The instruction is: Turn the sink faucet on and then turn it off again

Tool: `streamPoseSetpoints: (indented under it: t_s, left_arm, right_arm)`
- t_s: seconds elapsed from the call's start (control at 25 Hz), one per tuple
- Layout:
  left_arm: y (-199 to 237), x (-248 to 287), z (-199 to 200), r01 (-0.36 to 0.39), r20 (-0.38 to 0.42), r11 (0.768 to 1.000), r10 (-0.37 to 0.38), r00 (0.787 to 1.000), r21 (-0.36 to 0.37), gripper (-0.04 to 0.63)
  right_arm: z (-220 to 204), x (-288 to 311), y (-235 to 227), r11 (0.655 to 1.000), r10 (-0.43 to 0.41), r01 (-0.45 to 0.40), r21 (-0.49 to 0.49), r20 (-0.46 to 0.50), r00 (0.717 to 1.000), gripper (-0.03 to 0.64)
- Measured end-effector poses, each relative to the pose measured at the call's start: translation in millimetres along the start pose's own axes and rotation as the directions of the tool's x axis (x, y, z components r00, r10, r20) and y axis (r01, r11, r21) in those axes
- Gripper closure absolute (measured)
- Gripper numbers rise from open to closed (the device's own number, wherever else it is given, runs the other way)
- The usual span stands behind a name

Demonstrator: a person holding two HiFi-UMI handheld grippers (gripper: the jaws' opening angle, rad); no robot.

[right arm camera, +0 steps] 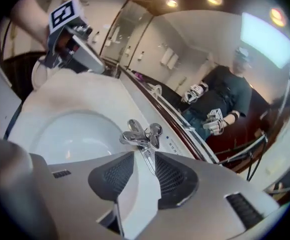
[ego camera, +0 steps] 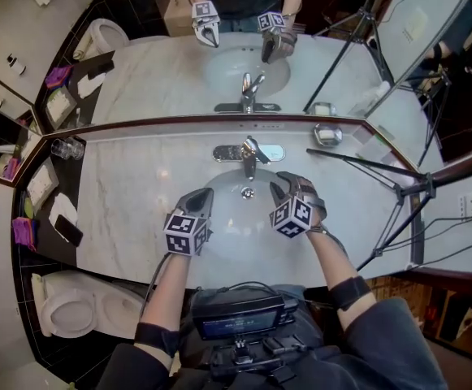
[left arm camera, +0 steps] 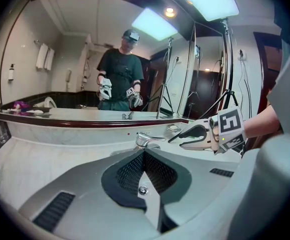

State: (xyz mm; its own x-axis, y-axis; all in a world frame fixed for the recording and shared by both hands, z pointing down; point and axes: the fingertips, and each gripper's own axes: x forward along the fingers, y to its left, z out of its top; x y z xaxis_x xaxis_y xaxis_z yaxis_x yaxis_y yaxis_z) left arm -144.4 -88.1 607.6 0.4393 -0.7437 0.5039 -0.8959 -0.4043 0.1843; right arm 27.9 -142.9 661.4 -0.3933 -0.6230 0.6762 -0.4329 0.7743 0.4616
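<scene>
Right fingers (right arm camera: pixel 177 179) spread before faucet (right arm camera: pixel 142 134), left fingers (left arm camera: pixel 127 176) pressed together beside basin (right arm camera: pixel 70 134) edge.

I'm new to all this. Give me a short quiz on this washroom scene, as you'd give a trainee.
1. True or false: the left gripper has its jaws apart.
2. The right gripper points toward: A toilet, B faucet, C phone.
3. Fill in: the faucet stands at the back rim of the ___.
Key: 1 false, they are shut. 2 B. 3 sink.
</scene>
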Motion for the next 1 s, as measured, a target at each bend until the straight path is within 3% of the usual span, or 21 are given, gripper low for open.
streamPoseSetpoints:
  t_s: [0.16, 0.36, 0.56, 1.0]
  left_arm:
    - [4.7, 5.7, -0.8, -0.001, -0.007, 1.000, 0.001, 1.000, -0.001, 0.595]
    - [4.8, 11.2, -1.3, 0.007, -0.014, 1.000, -0.007, 1.000, 0.001, 0.595]
    - [7.5, 15.6, 0.2, 0.011, -0.018, 1.000, -0.011, 1.000, 0.003, 0.595]
    - [8.2, 23.1, -8.8, 0.020, -0.039, 1.000, -0.020, 0.999, -0.008, 0.595]
  right_arm:
    - [8.3, 18.4, -6.6, 0.965, -0.055, 0.043, -0.257, -0.038, 0.998, 0.426]
    - [11.1, 41.9, -16.1, 0.911, -0.100, 0.070, -0.406, -0.053, 0.994, 0.402]
    - [7.9, 65.3, -17.5, 0.875, -0.079, 0.021, -0.484, -0.100, 0.992, 0.399]
    - [17.0, 95.7, -30.7, 0.854, -0.082, 0.008, -0.520, -0.119, 0.989, 0.402]
